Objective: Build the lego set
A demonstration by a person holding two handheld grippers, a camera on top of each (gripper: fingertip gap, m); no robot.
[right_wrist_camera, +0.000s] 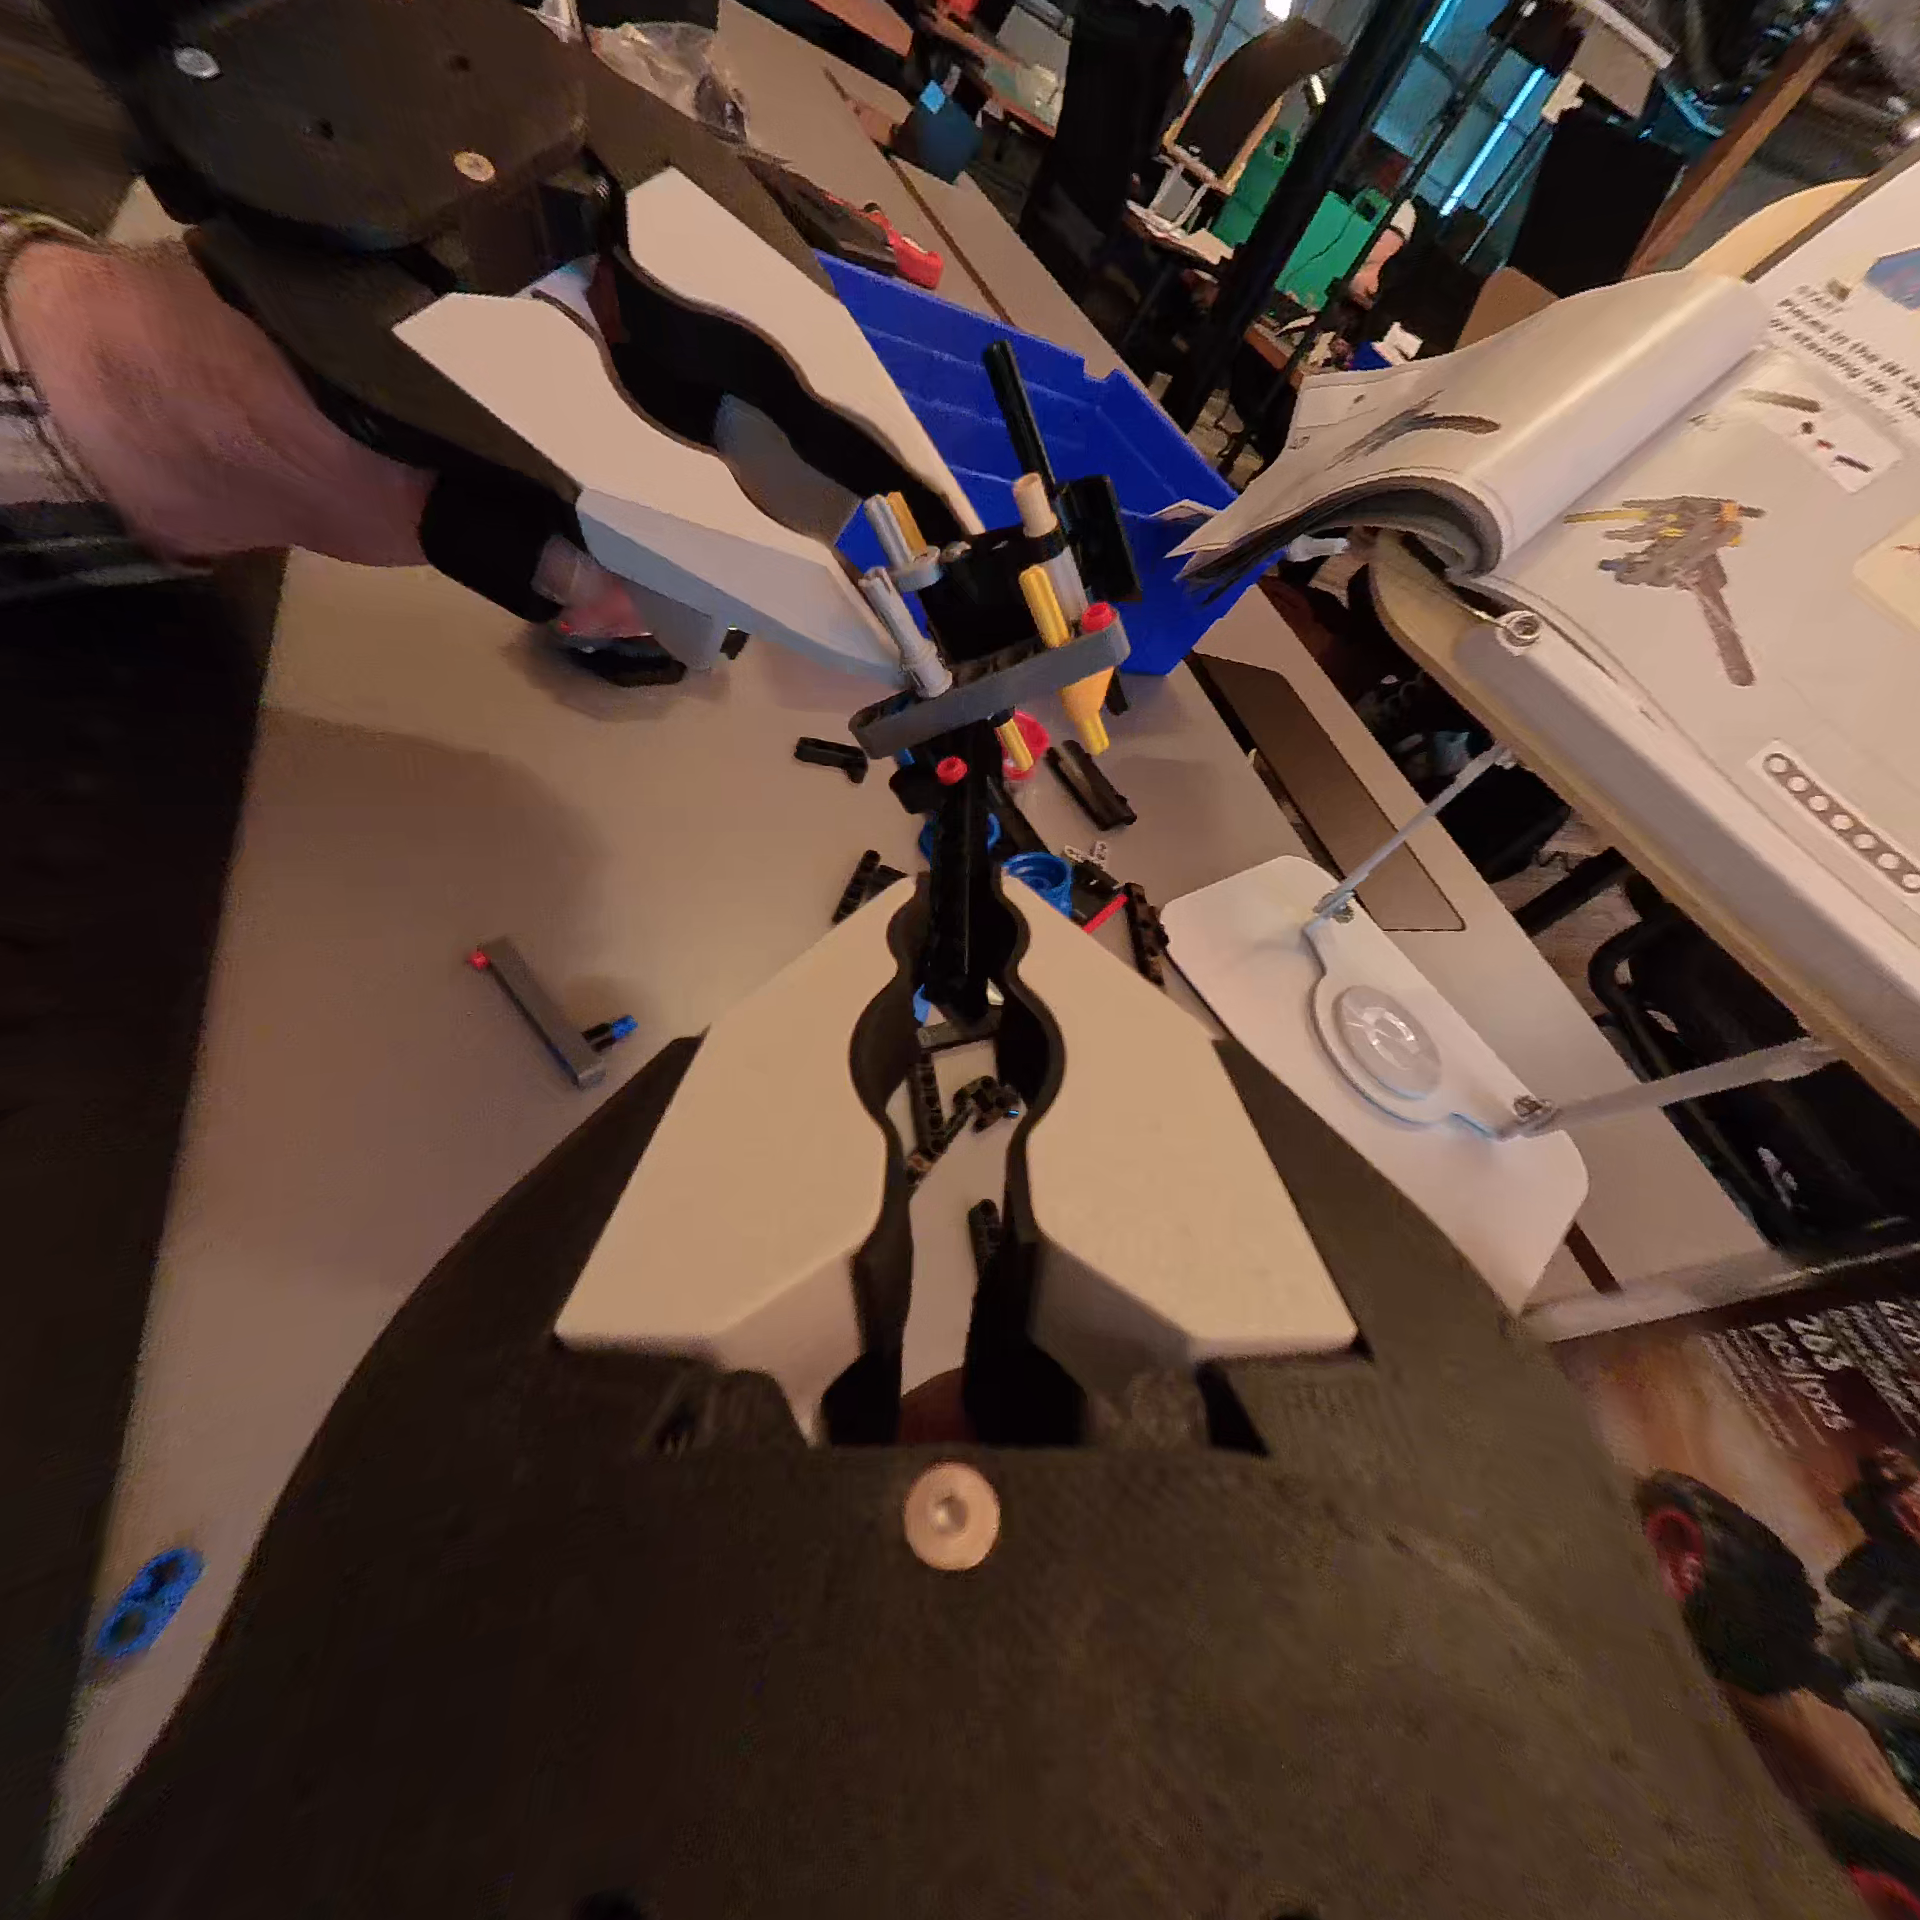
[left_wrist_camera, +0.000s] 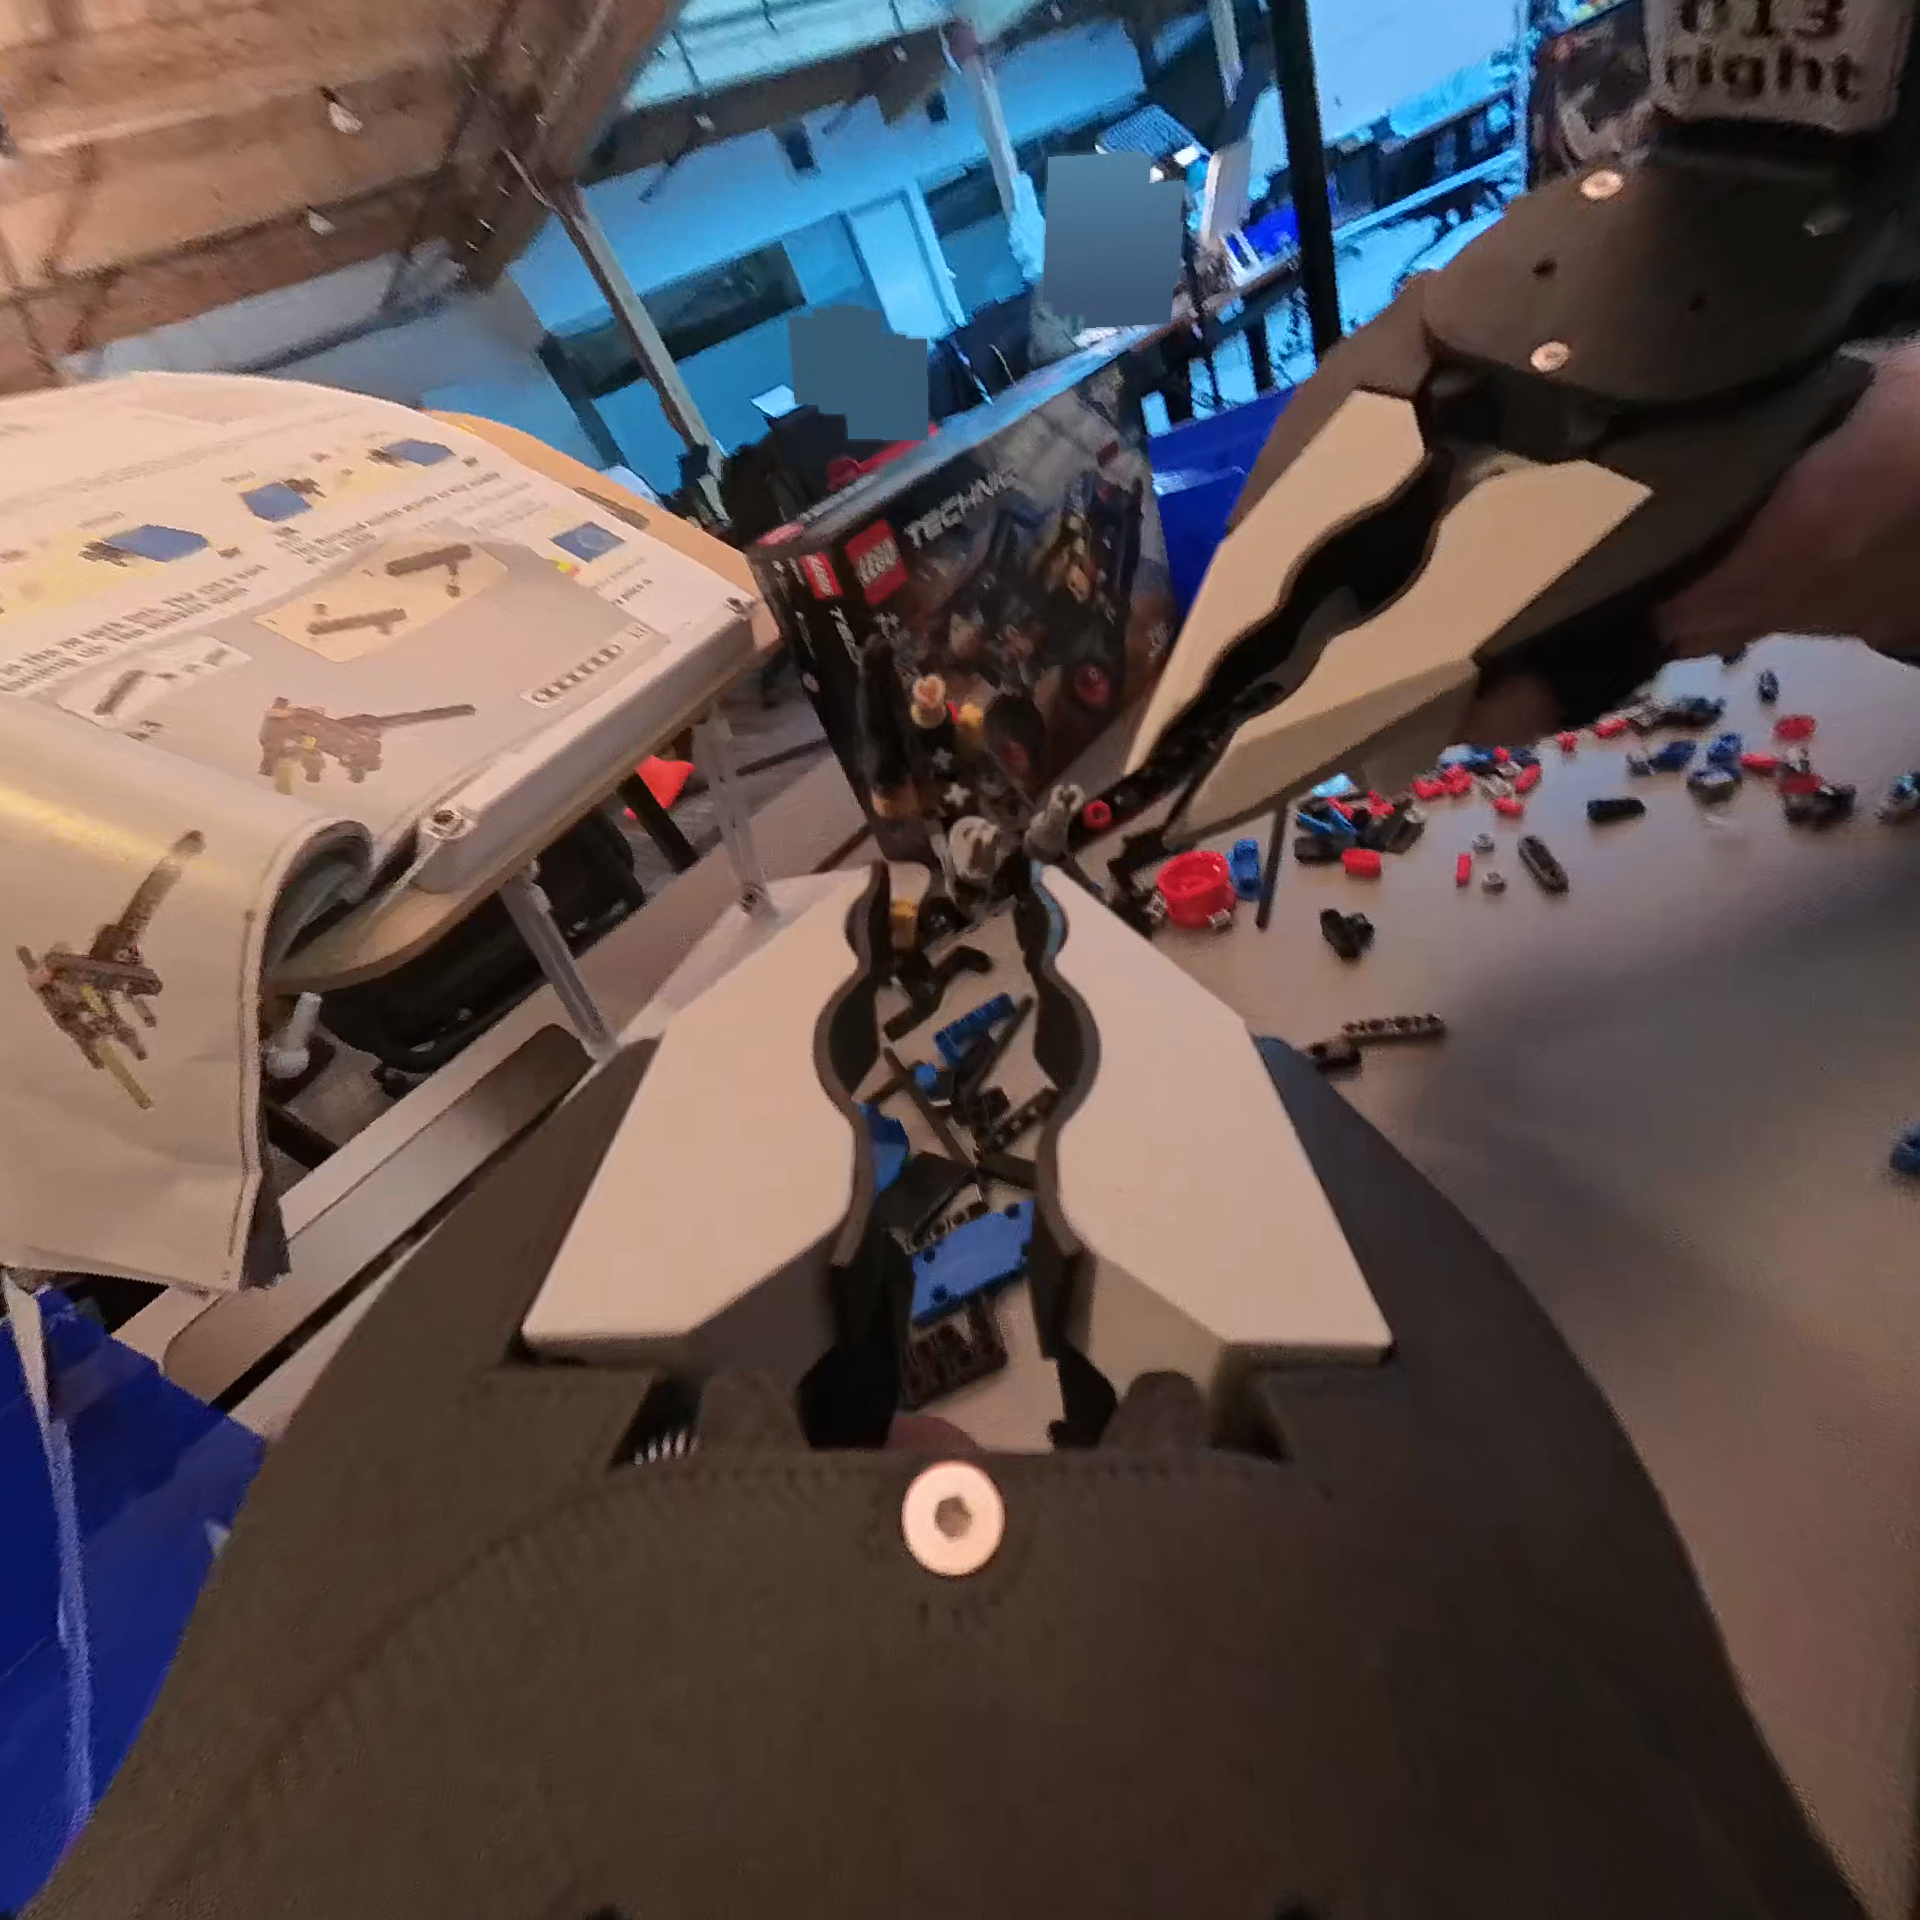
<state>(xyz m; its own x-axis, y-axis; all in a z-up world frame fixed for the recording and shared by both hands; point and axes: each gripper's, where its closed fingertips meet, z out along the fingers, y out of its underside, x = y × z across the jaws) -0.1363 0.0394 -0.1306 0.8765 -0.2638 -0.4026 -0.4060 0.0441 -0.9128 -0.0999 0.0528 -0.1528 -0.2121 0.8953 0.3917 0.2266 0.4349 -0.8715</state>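
A small lego assembly of black blocks, a grey beam and yellow, grey and red pins hangs in the air above the table. My left gripper is shut on it; the assembly shows just past its fingertips. In the right wrist view the left gripper comes in from the upper left. My right gripper is shut on a long black beam that runs up into the underside of the assembly. In the left wrist view the right gripper reaches in from the upper right.
An open instruction booklet lies on a tilted white stand to one side. The lego box stands behind. A blue bin sits beyond the assembly. Loose red, blue and black pieces are scattered over the grey table. The tips of one gripper are about 5 cm away from the tips of the other.
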